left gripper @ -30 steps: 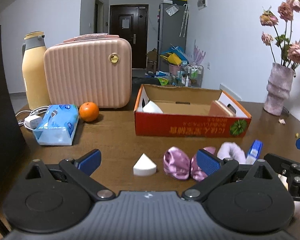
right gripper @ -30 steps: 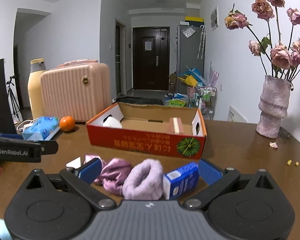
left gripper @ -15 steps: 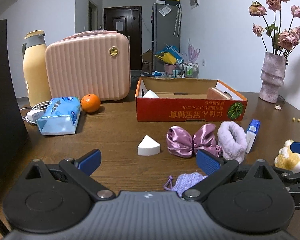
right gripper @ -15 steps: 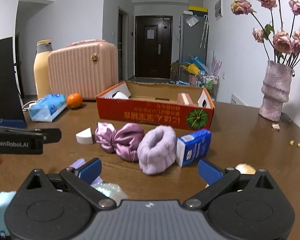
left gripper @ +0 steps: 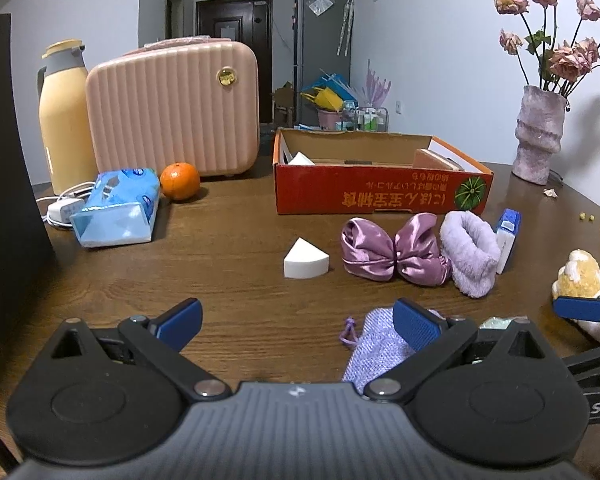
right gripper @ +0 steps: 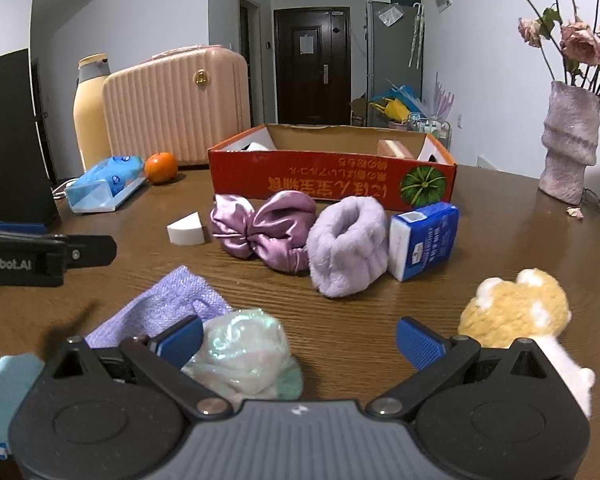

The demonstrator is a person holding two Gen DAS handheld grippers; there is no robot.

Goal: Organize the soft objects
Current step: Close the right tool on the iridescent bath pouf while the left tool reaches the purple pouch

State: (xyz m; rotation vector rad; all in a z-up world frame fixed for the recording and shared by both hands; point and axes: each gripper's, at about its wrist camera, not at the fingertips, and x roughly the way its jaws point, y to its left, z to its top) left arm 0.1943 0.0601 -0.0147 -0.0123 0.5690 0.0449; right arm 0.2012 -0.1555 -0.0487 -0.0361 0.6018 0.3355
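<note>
Room: hallway with a dark door behind a brown wooden counter.
Soft things: purple satin bow, lilac fluffy band, lilac knit pouch, shiny pale bundle and yellow plush toy, all loose on the counter at 6 o'clock of the cardboard box.
Handling: all look light and squashy; the bow seems slippery, so pinch its knotted middle; take the band across one thick side.
Box contents: white wedge at its 9 o'clock end, pinkish block toward 3 o'clock; the rest is hidden by the wall.
Left gripper: wide apart, holding nothing, pouch beside its right finger.
Right gripper: wide apart, empty, shiny bundle against its left finger.
</note>
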